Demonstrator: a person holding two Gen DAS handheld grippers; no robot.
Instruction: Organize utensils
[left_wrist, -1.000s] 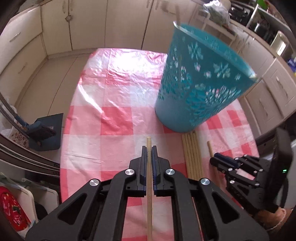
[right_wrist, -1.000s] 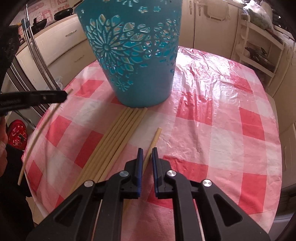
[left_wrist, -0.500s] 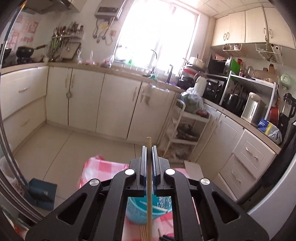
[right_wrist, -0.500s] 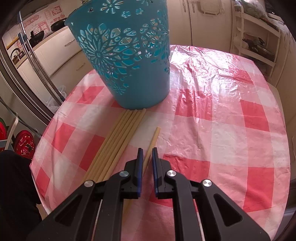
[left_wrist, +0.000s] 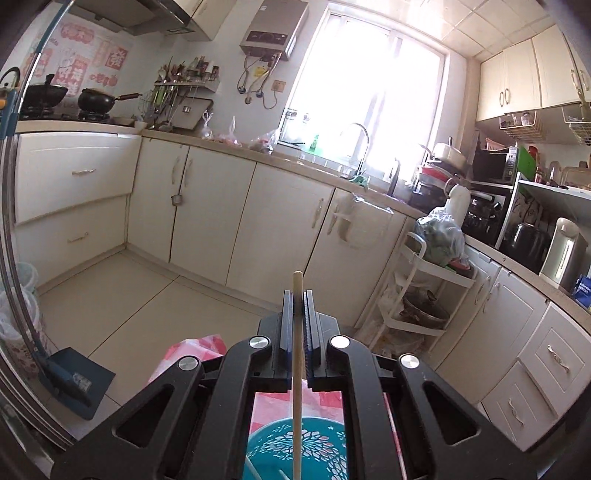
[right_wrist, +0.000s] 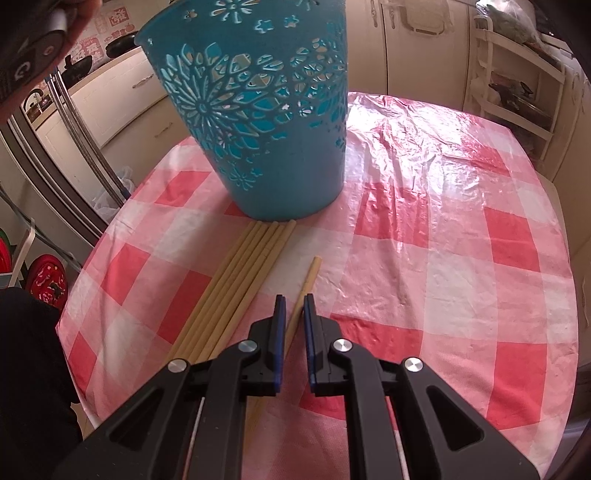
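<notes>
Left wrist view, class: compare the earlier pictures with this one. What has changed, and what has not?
The left gripper, clamped on one chopstick, rose from the tablecloth and now sits above the teal basket. The right gripper stays put astride a lone chopstick; the chopstick bundle is unmoved.

teal basket (right_wrist: 258, 122) with cut-out flower pattern; pale tan chopsticks (right_wrist: 236, 288); red, pink and white checked tablecloth (right_wrist: 443, 240); black grippers, blue pads (right_wrist: 279, 325).

both grippers, left gripper (left_wrist: 296, 295) and right gripper (right_wrist: 294, 299), are black angular frames with silver screws behind blue-padded fingers (right_wrist: 279, 325); dark clothing (right_wrist: 33, 369) beside the right.
</notes>
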